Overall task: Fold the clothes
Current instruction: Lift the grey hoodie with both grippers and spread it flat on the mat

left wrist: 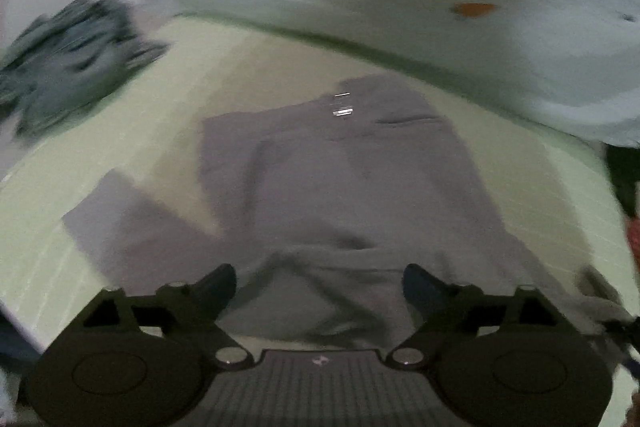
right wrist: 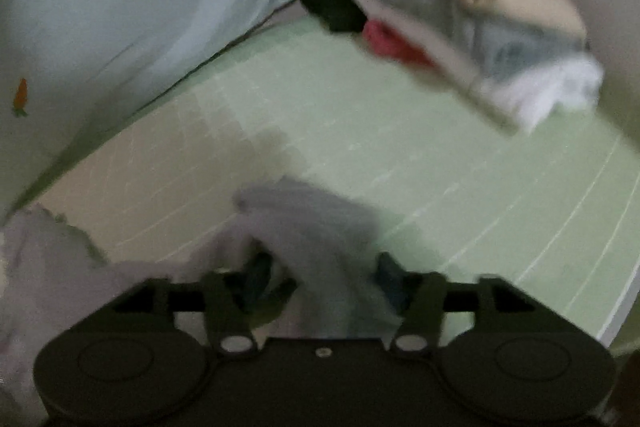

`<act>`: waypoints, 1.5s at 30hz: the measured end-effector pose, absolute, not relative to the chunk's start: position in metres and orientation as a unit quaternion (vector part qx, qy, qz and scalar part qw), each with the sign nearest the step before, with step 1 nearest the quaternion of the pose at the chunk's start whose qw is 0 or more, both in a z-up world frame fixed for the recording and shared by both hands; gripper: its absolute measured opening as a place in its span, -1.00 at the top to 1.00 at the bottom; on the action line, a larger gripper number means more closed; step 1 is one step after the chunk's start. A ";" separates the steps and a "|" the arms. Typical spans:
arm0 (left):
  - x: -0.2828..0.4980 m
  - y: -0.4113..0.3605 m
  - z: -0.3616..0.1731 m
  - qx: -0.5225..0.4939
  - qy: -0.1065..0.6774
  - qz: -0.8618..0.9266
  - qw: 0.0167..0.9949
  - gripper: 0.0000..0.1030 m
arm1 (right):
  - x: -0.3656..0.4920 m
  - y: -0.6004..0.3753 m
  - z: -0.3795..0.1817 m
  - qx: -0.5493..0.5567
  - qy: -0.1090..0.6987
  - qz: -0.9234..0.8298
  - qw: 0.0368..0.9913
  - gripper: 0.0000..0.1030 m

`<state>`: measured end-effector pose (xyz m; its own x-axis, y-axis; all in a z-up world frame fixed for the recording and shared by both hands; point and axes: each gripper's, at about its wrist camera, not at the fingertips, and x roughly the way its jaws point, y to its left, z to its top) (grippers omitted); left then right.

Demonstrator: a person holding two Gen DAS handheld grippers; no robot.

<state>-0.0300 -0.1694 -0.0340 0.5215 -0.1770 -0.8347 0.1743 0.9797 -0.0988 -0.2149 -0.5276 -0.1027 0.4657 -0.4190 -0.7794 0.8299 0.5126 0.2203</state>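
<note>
Green mat point(left wrist: 540, 179) with thin white lines lies under my work. On it the soft purple shirt point(left wrist: 340, 187) is spread flat, its long way running from me to the far neck tag. My left gripper point(left wrist: 320, 287) hovers level over the near hem, fingers wide apart. My right gripper point(right wrist: 324, 279) has a blurry bunch of shirt cloth between its fingers; I cannot tell if it pinches.
</note>
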 end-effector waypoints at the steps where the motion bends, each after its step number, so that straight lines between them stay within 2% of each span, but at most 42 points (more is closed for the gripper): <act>1: -0.029 -0.164 -0.036 -0.002 0.483 -0.087 0.871 -0.79 | -0.215 -0.523 -0.106 0.315 0.337 -0.386 0.799 -0.46; 7: -0.024 -0.134 -0.044 -0.004 0.502 -0.053 0.863 -0.89 | -0.202 -0.490 -0.107 0.359 0.320 -0.353 0.803 -0.64; 13: -0.003 -0.114 -0.047 0.012 0.508 -0.056 0.859 -0.94 | -0.173 -0.464 -0.113 0.393 0.315 -0.341 0.794 -0.74; 25: 0.057 -0.078 -0.056 0.040 0.519 -0.078 0.850 -0.95 | -0.120 -0.408 -0.119 0.409 0.315 -0.354 0.780 -0.81; 33: 0.070 -0.081 -0.056 0.036 0.518 -0.080 0.851 -0.95 | -0.099 -0.398 -0.129 0.410 0.351 -0.333 0.773 -0.82; 35: 0.070 -0.084 -0.056 0.030 0.518 -0.075 0.852 -0.95 | -0.095 -0.402 -0.131 0.394 0.361 -0.324 0.780 -0.75; 36: 0.070 -0.086 -0.056 0.027 0.518 -0.071 0.852 -0.95 | -0.093 -0.405 -0.131 0.383 0.366 -0.319 0.786 -0.56; 37: 0.070 -0.088 -0.057 0.023 0.519 -0.068 0.852 -0.95 | -0.092 -0.407 -0.132 0.371 0.370 -0.313 0.792 -0.17; 39: 0.071 -0.093 -0.058 0.014 0.521 -0.060 0.851 -0.95 | -0.089 -0.412 -0.133 0.348 0.379 -0.302 0.803 0.37; 40: 0.071 -0.096 -0.058 0.010 0.522 -0.056 0.851 -0.95 | -0.087 -0.415 -0.133 0.336 0.383 -0.296 0.808 0.50; 45: 0.074 -0.114 -0.059 -0.002 0.519 -0.038 0.854 -0.95 | -0.080 -0.444 -0.135 0.308 0.395 -0.264 0.825 0.63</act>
